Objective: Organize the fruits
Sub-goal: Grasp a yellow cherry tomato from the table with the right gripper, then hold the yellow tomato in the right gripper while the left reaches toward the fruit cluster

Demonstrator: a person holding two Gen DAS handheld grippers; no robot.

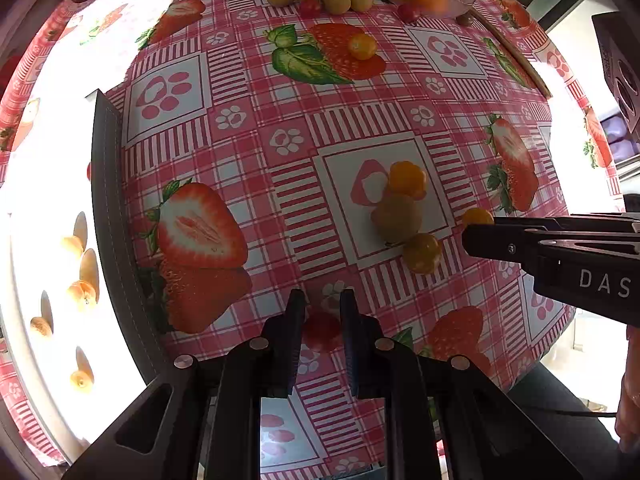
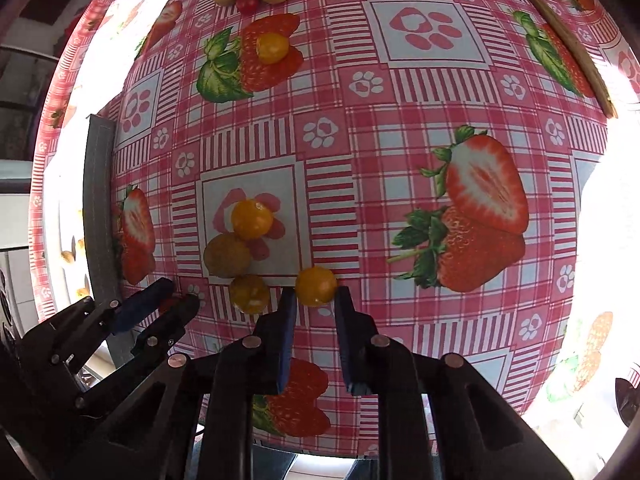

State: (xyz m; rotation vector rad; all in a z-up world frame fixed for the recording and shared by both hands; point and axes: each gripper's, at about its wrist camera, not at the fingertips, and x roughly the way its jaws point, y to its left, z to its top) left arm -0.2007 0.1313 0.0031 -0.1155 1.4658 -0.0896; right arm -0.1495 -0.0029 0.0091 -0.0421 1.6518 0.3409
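A: What has the left tool [image 1: 322, 304] got?
B: It is clenched on a red tomato [image 1: 321, 330], low over the desk [image 1: 248, 128].
A: And the right tool [image 2: 315, 300]?
B: Its jaws stand apart, with an orange tomato [image 2: 315, 286] at their tips, not gripped. A kiwi [image 2: 227, 255] and two more orange tomatoes [image 2: 252, 219] lie just left.

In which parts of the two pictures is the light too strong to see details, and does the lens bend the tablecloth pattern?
Left wrist view: the left side is blown out white around the small orange fruits, and the tablecloth bulges like a dome. Right wrist view: glare washes out the right edge and upper left; the checks curve strongly toward the rim, while the yellow fruit near the right gripper stays sharp.
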